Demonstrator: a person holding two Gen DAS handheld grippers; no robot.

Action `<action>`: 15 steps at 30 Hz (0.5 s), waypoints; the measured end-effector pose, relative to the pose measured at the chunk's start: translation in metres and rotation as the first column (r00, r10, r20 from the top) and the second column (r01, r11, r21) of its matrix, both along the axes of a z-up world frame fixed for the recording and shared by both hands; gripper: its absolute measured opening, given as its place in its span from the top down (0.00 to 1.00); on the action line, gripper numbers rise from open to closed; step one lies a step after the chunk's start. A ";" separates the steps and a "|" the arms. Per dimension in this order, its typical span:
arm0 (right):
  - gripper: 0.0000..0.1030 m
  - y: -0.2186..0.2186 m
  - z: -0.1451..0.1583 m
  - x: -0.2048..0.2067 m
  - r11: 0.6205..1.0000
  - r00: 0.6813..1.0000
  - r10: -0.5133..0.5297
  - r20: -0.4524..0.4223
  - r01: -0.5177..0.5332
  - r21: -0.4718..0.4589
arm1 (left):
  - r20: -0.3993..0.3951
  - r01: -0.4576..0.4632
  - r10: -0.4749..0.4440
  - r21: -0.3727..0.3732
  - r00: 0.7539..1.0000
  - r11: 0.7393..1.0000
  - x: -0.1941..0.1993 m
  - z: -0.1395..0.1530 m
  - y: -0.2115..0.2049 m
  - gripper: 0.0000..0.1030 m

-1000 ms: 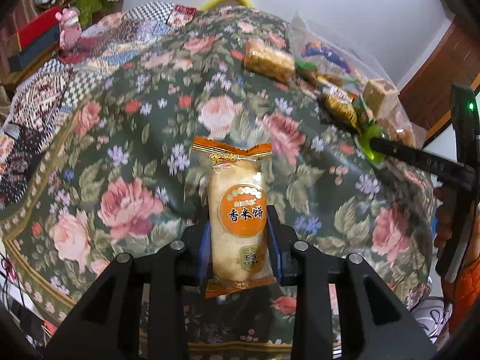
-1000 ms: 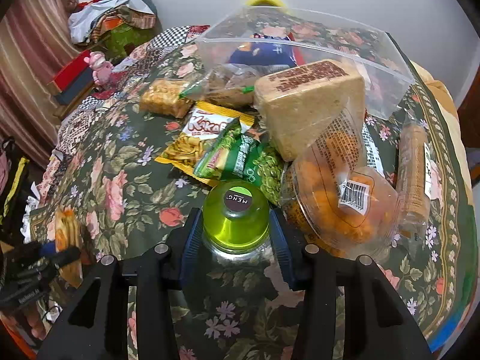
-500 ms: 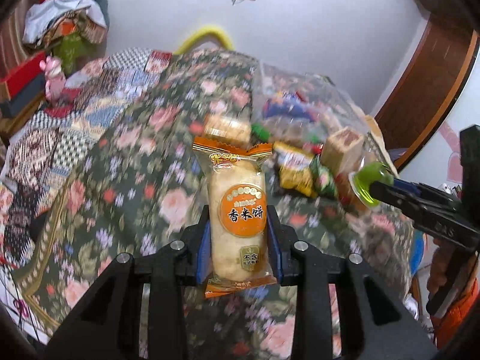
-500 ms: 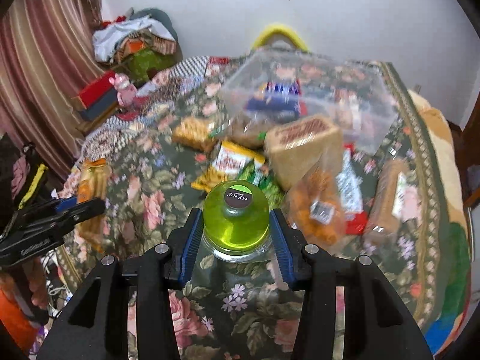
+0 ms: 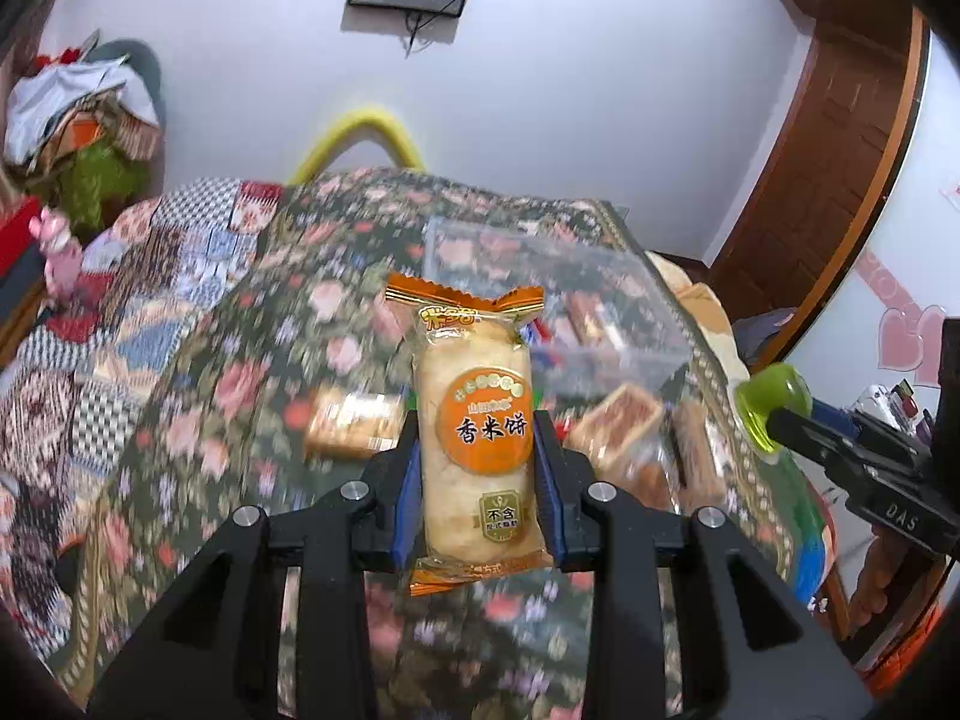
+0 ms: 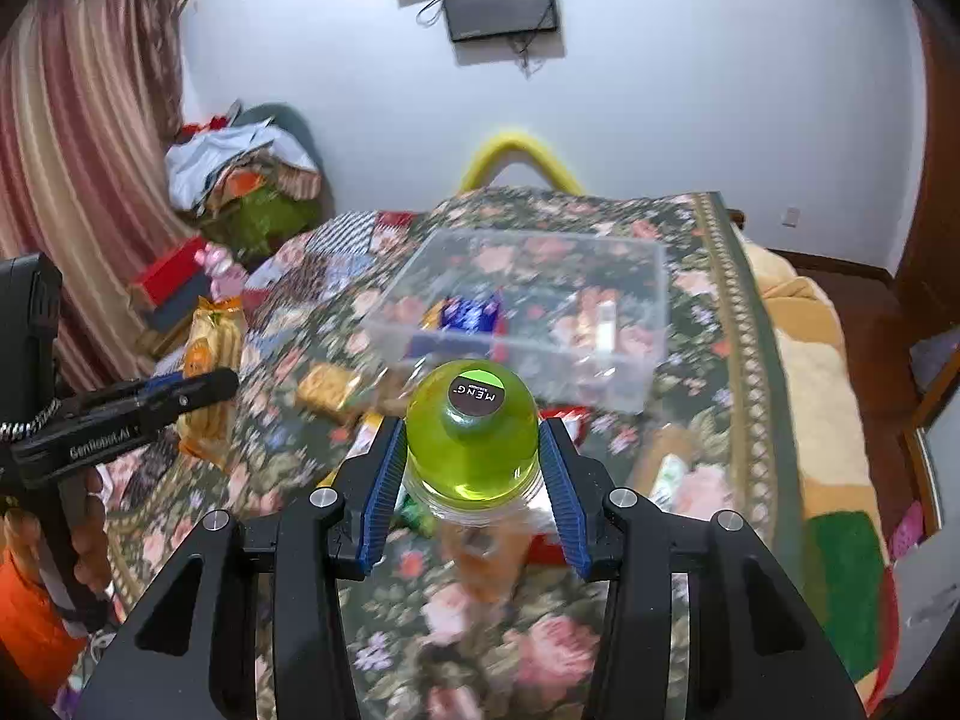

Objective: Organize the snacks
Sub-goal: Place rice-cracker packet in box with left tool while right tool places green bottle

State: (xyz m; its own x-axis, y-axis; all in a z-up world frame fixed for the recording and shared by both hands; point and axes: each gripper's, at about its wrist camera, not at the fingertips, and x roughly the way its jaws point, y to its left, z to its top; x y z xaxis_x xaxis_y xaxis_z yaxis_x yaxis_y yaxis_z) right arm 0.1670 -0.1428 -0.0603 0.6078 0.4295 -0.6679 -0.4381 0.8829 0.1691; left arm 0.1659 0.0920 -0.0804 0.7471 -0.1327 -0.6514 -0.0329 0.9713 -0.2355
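Your left gripper (image 5: 477, 459) is clamped on the rice cracker packet (image 5: 474, 438), its blue pads pressing the two long sides at about mid-length, with the crimped orange top sticking out ahead of the fingertips. Treat it as light and brittle: the film is slick and crinkly, and the crackers inside will likely snap under a hard squeeze, so keep the pressure modest and stay on the broad flanks rather than the thin sealed ends.

Your right gripper (image 6: 471, 462) is closed around the green-capped jar (image 6: 471, 438), pads on either side of the rounded lid where it meets the clear body. That one looks rigid and smooth, probably heavier, and the domed plastic may slip forward out of the pads; a hold lower on the straight wall would be surer.

Both items hang in the air above the floral tablecloth (image 6: 468, 630). Ahead of each gripper, beyond the loose snacks (image 5: 354, 423), sits the clear plastic bin (image 6: 600, 381), already holding a few packets. It is open-topped, so each item should drop in from above.
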 end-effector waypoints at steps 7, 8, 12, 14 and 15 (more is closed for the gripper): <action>0.59 -0.026 0.010 0.020 0.998 0.997 -0.059 0.043 0.058 0.030 | 0.038 0.017 -0.017 0.009 0.999 1.000 0.042 0.020 -0.012 0.68; 0.59 -0.029 0.011 0.024 0.997 0.997 -0.067 0.047 0.066 0.033 | 0.041 0.020 -0.021 0.016 0.999 1.000 0.048 0.021 -0.014 0.68; 0.59 -0.034 0.011 0.040 0.996 0.995 -0.082 0.055 0.080 0.040 | 0.047 0.032 -0.034 0.035 0.998 0.999 0.069 0.022 -0.022 0.68; 0.59 -0.034 0.009 0.051 0.996 0.995 -0.086 0.055 0.084 0.041 | 0.045 0.042 -0.044 0.037 0.998 0.998 0.079 0.020 -0.025 0.68; 0.59 -0.034 0.008 0.052 0.996 0.995 -0.088 0.054 0.085 0.041 | 0.044 0.045 -0.047 0.038 0.998 0.998 0.083 0.019 -0.027 0.68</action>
